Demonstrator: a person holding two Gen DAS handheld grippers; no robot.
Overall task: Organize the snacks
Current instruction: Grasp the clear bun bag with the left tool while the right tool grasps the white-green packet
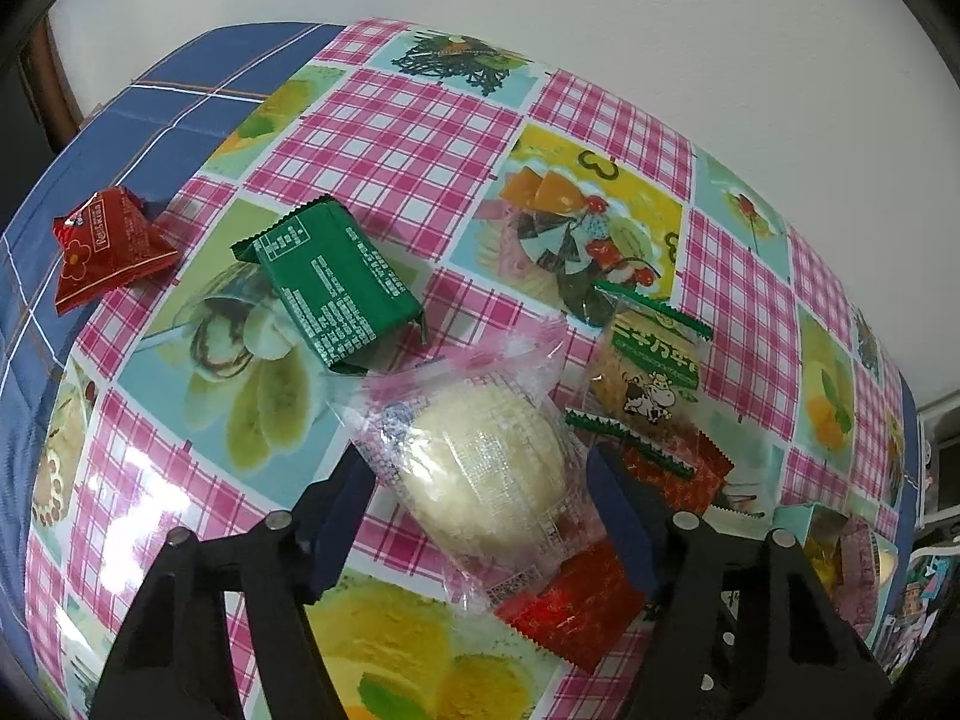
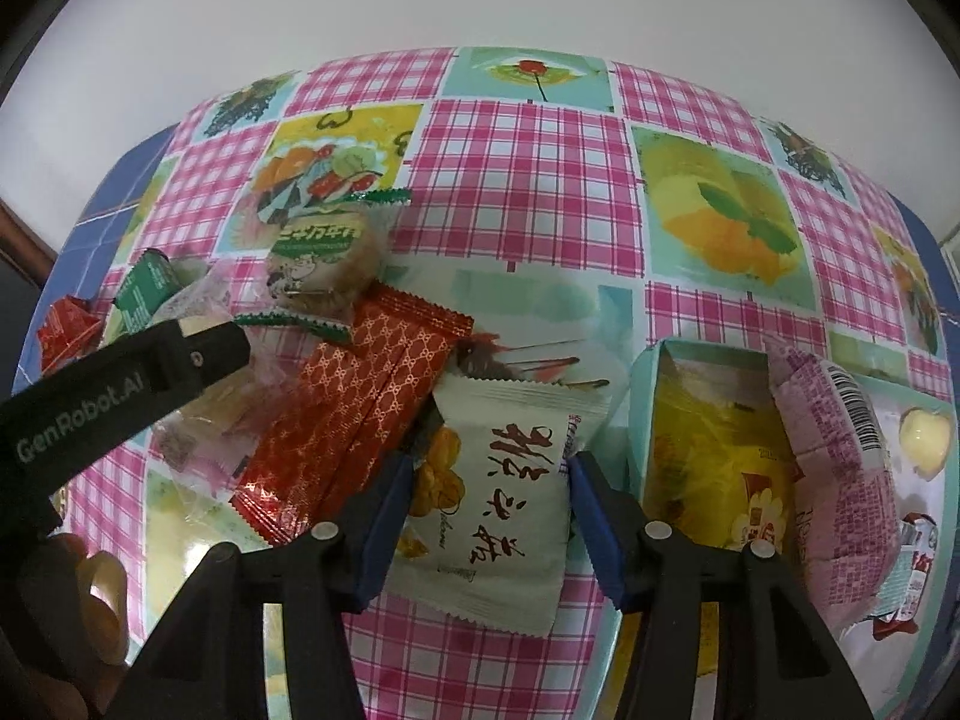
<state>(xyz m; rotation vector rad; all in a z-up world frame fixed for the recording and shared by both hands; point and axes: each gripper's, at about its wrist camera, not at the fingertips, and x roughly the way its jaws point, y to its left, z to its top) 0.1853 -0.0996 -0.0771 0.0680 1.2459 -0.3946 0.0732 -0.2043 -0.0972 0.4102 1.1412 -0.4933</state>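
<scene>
In the left wrist view my left gripper (image 1: 480, 474) is open, its jaws either side of a clear pink-edged packet with a pale bun (image 1: 486, 468) lying on the table. A green packet (image 1: 336, 288), a red packet (image 1: 108, 252), a cow-print cookie packet (image 1: 648, 372) and a red wrapper (image 1: 570, 606) lie around it. In the right wrist view my right gripper (image 2: 489, 486) has its blue pads against the sides of a white snack packet (image 2: 510, 504); whether they grip it is unclear. A long red wrapper (image 2: 360, 414) lies to its left. The left gripper's arm (image 2: 120, 384) crosses at left.
A light-blue open box (image 2: 645, 396) holding a yellow packet (image 2: 708, 450) and a pink packet (image 2: 840, 480) sits at right. The table has a pink checked cloth (image 2: 510, 138) over a blue one (image 1: 180, 90). A white wall stands behind.
</scene>
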